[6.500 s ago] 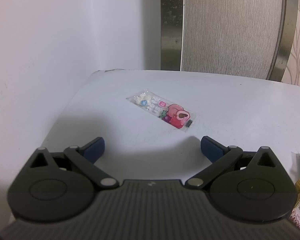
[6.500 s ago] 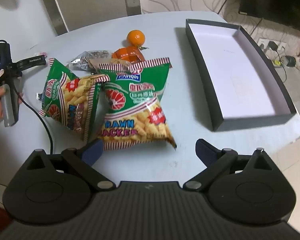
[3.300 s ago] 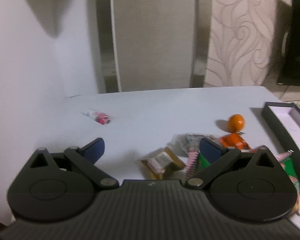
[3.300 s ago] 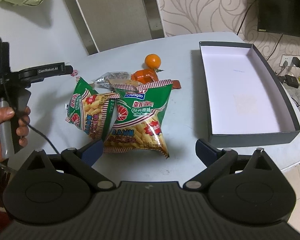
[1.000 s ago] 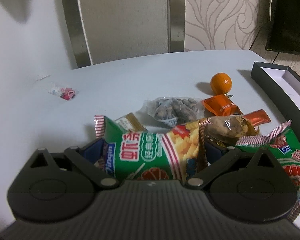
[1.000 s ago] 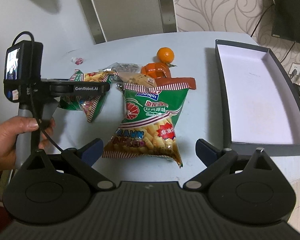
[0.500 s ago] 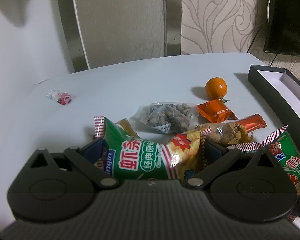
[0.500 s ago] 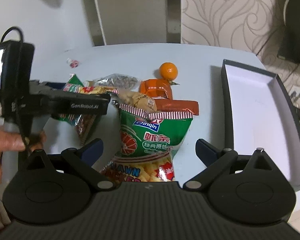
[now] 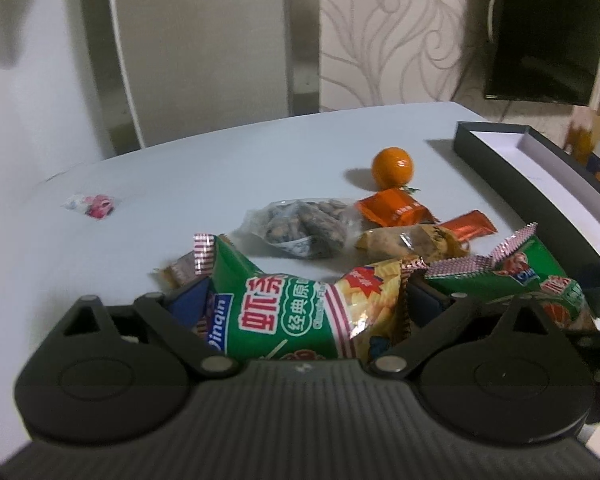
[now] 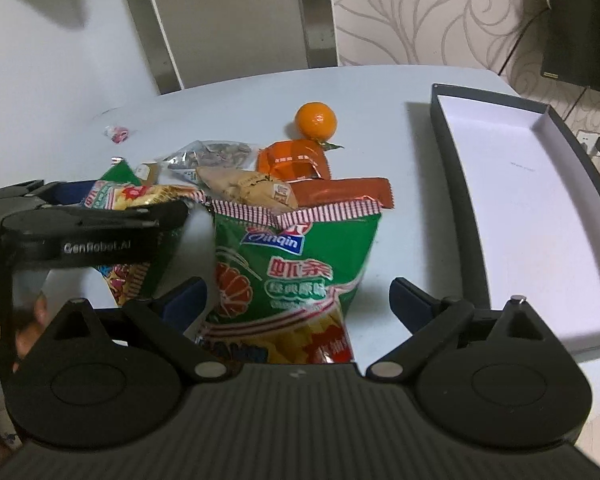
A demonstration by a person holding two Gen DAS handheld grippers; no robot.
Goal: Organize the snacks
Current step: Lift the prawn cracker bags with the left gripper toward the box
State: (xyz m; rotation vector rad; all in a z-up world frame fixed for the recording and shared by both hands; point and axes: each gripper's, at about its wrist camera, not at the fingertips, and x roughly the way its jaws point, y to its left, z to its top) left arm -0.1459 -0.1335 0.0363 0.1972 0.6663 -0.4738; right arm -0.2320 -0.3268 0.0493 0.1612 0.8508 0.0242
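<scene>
The left gripper (image 9: 304, 300) has its blue pads on either side of a green prawn cracker bag (image 9: 300, 312), the jaws spread wide with the bag filling the gap between them; whether the pads press the bag firmly I cannot tell; the right wrist view shows this same gripper (image 10: 100, 200) from the side, reaching over that bag (image 10: 140, 196), with part of the person's hand (image 10: 28, 320) visible below it; the right gripper (image 10: 296, 296) is wide open and grasps nothing, its pads straddling the lower part of a second green prawn cracker bag (image 10: 296, 264) that lies flat on the white table (image 10: 404, 216); just beyond the two bags sits a tan packet (image 10: 244, 184) overlapping a long red-orange wrapper (image 10: 340, 194), and behind them an orange square sachet (image 10: 292, 160) and a clear bag of seeds (image 10: 208, 152); a small brown packet (image 9: 180, 272) peeks out beside the left bag's striped end; a mandarin (image 10: 315, 120) stands further back, touching the sachet's far edge in that view; to the right, well apart from the pile, lies an open dark box (image 10: 448, 152) with a white interior; far off to the left a small pink candy packet (image 9: 92, 205) lies alone near the table's edge; a grey chair back (image 9: 204, 40) and patterned wallpaper (image 9: 400, 28) rise behind the table
</scene>
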